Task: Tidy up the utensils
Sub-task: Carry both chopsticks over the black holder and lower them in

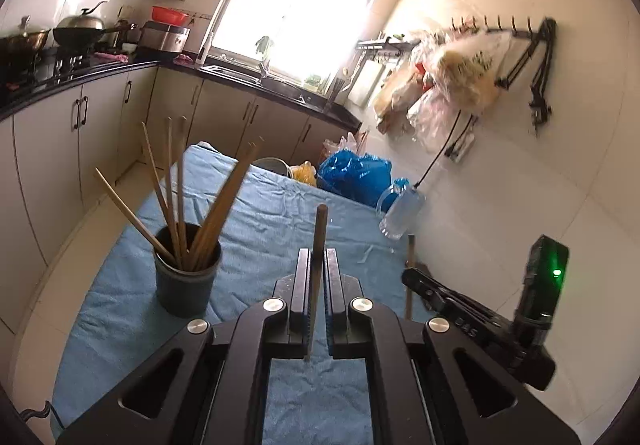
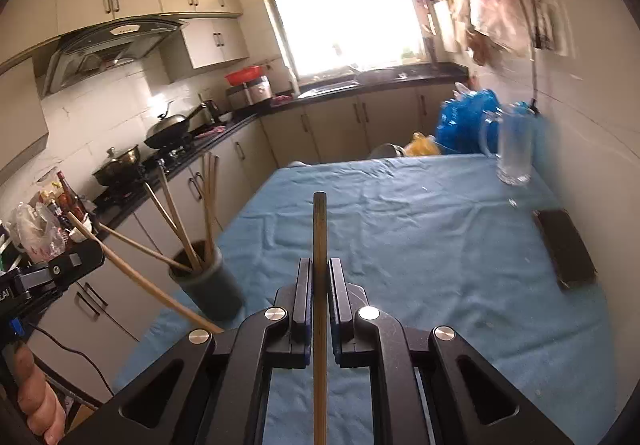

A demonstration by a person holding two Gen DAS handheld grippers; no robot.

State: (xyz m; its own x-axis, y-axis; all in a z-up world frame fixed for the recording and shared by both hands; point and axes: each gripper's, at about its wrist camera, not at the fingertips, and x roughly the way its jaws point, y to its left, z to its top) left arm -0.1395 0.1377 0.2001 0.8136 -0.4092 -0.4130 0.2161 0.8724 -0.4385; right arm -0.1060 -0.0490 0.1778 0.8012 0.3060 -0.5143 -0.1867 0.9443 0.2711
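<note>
Each hand-held gripper is closed on one chopstick: left hand-held gripper [image 1: 317,277], right hand-held gripper [image 2: 320,287]. The dark holder cup [image 1: 187,281] stands on the blue-covered counter [image 2: 420,229]. Next, I think, each chopstick must be brought over the cup and dropped in.

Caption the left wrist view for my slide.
Left gripper shut on a chopstick above blue cloth, beside the chopstick-filled holder.
</note>
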